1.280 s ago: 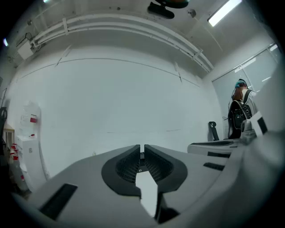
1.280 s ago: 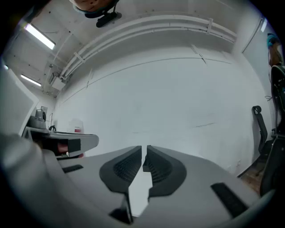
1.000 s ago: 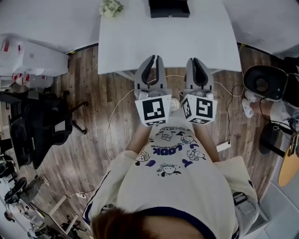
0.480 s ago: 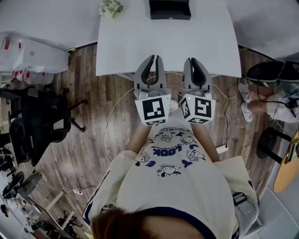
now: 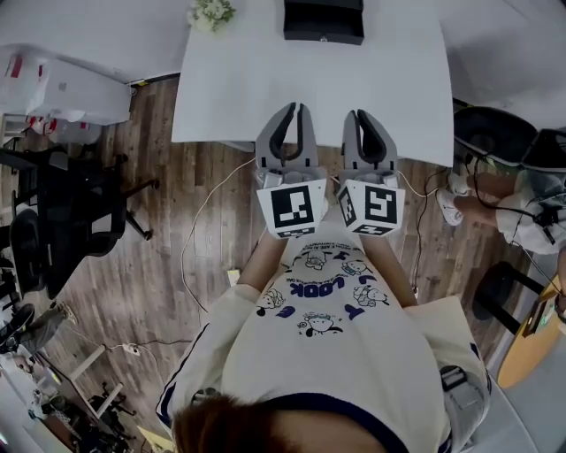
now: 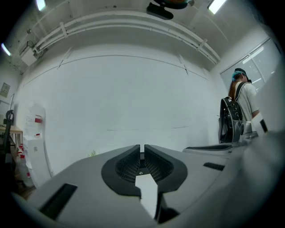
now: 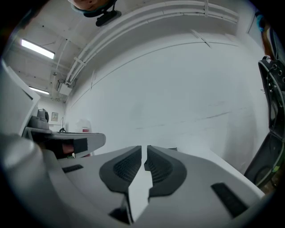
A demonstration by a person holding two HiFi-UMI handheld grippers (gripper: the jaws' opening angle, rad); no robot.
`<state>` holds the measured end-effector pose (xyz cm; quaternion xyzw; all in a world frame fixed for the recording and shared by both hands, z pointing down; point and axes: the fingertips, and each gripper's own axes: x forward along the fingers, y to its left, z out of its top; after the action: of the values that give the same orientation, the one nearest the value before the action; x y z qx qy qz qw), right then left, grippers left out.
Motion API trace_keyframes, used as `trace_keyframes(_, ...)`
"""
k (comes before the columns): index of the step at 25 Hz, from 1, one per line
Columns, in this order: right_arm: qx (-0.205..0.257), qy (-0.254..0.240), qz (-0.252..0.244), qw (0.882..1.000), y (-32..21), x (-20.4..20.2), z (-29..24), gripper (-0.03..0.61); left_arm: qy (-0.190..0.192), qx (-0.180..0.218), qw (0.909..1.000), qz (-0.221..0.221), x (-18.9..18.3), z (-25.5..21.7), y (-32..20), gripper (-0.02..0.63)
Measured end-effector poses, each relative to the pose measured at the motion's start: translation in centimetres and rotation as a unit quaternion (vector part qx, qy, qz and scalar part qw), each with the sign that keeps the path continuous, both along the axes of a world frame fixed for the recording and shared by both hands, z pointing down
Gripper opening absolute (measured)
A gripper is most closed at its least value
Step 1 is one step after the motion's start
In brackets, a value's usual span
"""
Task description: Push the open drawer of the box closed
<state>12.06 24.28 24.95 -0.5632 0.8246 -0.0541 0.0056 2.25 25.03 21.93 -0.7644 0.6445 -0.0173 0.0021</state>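
Holding my left gripper [image 5: 289,108] and right gripper [image 5: 364,115], both with jaws closed on nothing, before one white table [image 5: 221,80] bearing one black box [image 5: 323,22]; shirt [image 5: 320,305] reads "LOOK".

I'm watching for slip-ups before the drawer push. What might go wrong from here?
The box sits at the table's far side, so a push might shove the whole box back rather than close it. The left gripper and right gripper, both shut, are far from it; the long reach may brush the plant.
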Motion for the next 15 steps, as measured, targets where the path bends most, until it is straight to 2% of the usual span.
trace_keyframes(8,-0.016,-0.008,-0.013,1.000,-1.6,0.6,1.1,0.054,-0.001,-0.016,0.9997,-0.021,0.2,1.0,-1.3,0.037)
trace_keyframes(15,-0.025,-0.009,-0.011,1.000,-3.8,0.0,1.6,0.054,-0.001,-0.023,0.9995,-0.023,-0.4,1.5,-3.4,0.037)
